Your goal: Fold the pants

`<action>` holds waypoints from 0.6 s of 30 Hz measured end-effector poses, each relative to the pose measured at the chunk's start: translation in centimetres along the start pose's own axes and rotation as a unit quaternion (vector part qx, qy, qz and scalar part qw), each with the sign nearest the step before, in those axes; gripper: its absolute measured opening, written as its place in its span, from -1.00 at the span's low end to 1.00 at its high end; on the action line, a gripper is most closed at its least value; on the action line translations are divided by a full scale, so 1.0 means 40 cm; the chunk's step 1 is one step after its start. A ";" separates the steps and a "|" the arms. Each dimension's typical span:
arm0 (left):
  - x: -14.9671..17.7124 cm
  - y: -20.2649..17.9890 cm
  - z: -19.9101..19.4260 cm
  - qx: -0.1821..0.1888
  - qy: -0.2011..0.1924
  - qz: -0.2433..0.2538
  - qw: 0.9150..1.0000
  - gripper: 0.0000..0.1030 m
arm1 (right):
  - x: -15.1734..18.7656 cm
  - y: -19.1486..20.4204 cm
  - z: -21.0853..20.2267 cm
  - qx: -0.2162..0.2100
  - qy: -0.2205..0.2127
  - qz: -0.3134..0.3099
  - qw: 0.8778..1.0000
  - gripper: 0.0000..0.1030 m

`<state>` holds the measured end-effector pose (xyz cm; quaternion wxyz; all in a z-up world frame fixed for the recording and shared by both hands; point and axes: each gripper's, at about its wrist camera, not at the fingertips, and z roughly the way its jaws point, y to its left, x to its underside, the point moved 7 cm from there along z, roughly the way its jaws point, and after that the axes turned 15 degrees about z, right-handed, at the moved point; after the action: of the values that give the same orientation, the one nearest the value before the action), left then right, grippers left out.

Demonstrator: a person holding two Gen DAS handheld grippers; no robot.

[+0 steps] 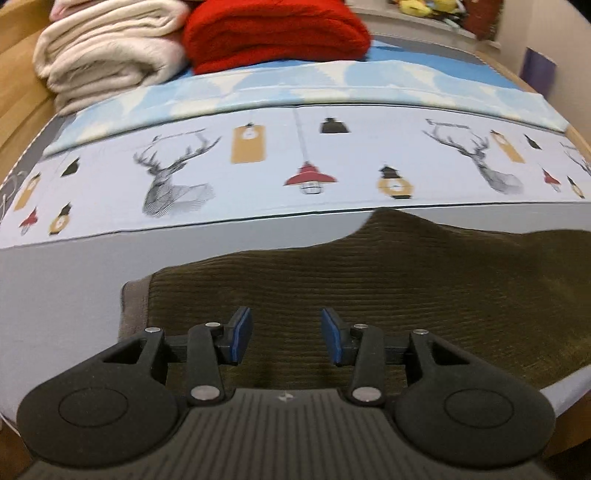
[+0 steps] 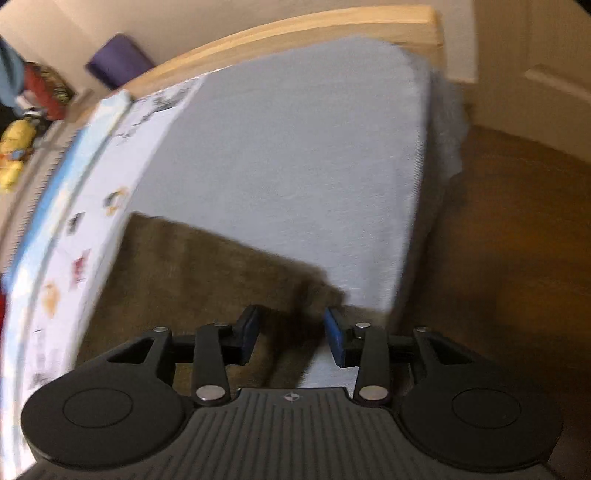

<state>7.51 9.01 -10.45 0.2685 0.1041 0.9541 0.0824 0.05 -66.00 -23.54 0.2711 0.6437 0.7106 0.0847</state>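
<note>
Dark olive corduroy pants (image 1: 388,280) lie flat on the grey bed sheet (image 1: 55,288), with a grey inner waistband edge (image 1: 135,306) at their left. My left gripper (image 1: 286,334) is open and empty, hovering just above the pants near that edge. In the right wrist view, which is blurred, the pants (image 2: 192,266) lie near the bed's corner. My right gripper (image 2: 291,332) is open and empty above the pants' edge, over the sheet (image 2: 295,155).
A printed cloth with deer and lamps (image 1: 295,162) lies beyond the pants. A folded cream blanket (image 1: 110,48) and a red blanket (image 1: 273,33) are stacked at the far end. The wooden bed frame (image 2: 295,33) and brown floor (image 2: 509,240) border the mattress.
</note>
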 end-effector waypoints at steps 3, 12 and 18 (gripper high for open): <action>-0.019 -0.018 0.015 -0.008 0.001 0.014 1.000 -0.10 | 0.005 0.004 0.010 -0.011 0.009 0.001 1.000 -0.11; -0.003 0.011 0.029 -0.003 0.001 0.008 1.000 -0.10 | 0.016 0.049 -0.021 -0.016 -0.034 -0.045 0.998 -0.52; 0.010 0.041 0.024 -0.006 -0.001 -0.001 1.000 -0.10 | 0.126 0.217 -0.180 -0.075 -0.169 -0.205 0.961 -0.59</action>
<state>7.92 10.78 -11.12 0.2700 0.1015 0.9534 0.0879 3.89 -58.15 -14.81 0.4467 0.4673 0.7624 -0.0296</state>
